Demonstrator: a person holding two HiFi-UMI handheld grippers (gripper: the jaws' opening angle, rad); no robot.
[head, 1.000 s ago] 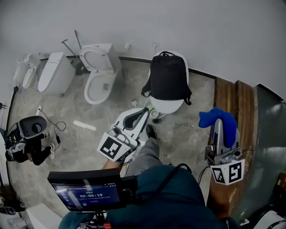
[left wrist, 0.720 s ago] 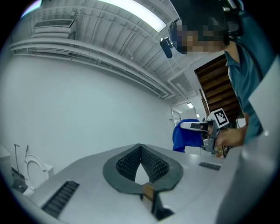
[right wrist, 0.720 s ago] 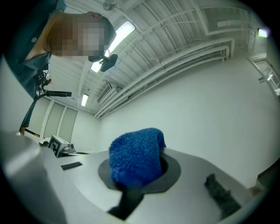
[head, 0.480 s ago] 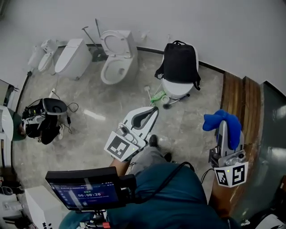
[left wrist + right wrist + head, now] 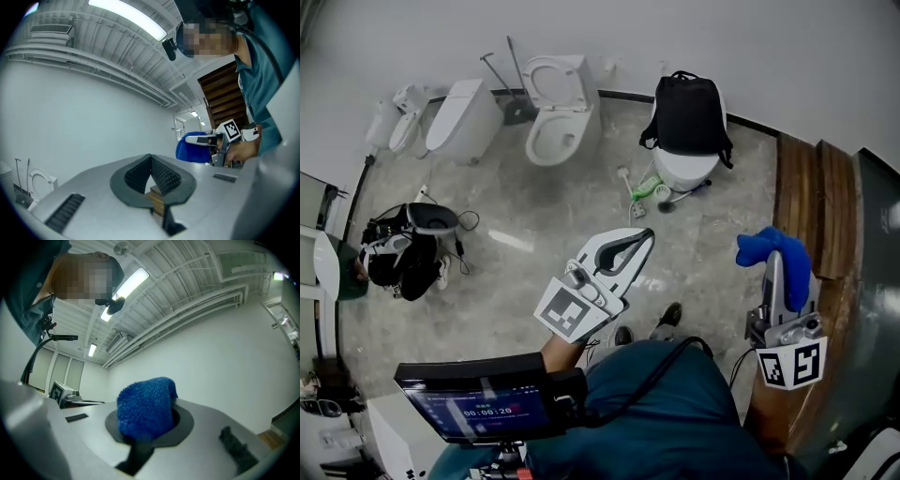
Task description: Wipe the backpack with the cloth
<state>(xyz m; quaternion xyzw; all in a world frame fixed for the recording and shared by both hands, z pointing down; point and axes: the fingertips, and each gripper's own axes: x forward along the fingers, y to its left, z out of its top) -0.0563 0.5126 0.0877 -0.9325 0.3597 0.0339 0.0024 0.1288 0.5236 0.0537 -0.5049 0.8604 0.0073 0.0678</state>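
Note:
The black backpack (image 5: pixel 689 114) stands upright on a white stool (image 5: pixel 682 171) against the far wall, well away from both grippers. My right gripper (image 5: pixel 776 261) is held up at the right, shut on a blue cloth (image 5: pixel 772 251) that bulges out of its jaws (image 5: pixel 145 411). At centre, my left gripper (image 5: pixel 643 235) points toward the backpack with its jaws closed tip to tip and nothing between them (image 5: pixel 150 158). The left gripper view shows the cloth (image 5: pixel 193 149) in the right gripper, and both gripper views look up at wall and ceiling.
Two white toilets (image 5: pixel 555 112) (image 5: pixel 464 120) stand along the wall at left. A green item (image 5: pixel 645 187) lies by the stool, and a dark bag with cables (image 5: pixel 403 251) lies at far left. Wooden steps (image 5: pixel 811 202) run along the right. A screen (image 5: pixel 478 401) sits below me.
The backpack and toilets have slid up and to the right in the head view and look farther off. Both grippers stay raised, the right one still holding the cloth.

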